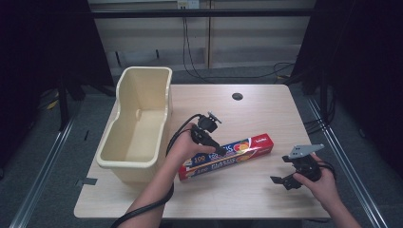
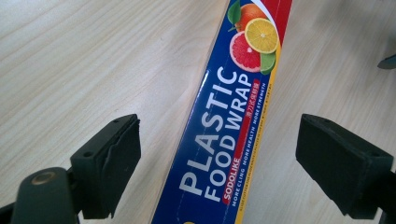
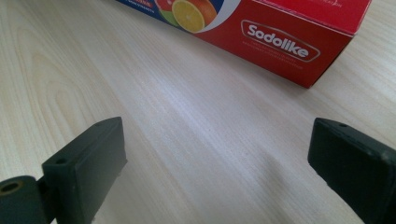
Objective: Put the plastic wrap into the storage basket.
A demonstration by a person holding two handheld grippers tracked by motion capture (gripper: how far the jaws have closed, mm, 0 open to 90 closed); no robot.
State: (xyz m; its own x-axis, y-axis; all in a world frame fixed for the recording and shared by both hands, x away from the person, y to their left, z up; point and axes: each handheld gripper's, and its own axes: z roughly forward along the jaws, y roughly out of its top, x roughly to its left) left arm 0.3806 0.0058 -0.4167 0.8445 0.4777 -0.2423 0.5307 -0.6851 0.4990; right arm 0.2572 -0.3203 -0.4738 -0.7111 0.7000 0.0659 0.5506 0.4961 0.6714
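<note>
My left gripper (image 2: 218,158) straddles plastic food wrap box (image 2: 229,126), jaws spread, pads clear of both box sides. Box lies flat on wooden table (image 1: 247,190), beside cream bin (image 1: 138,123). My right gripper (image 3: 217,163) spread too, box's red end ahead.

Overhead camera faces forward; both claw cameras closely share the wrap box (image 2: 224,140).
</note>
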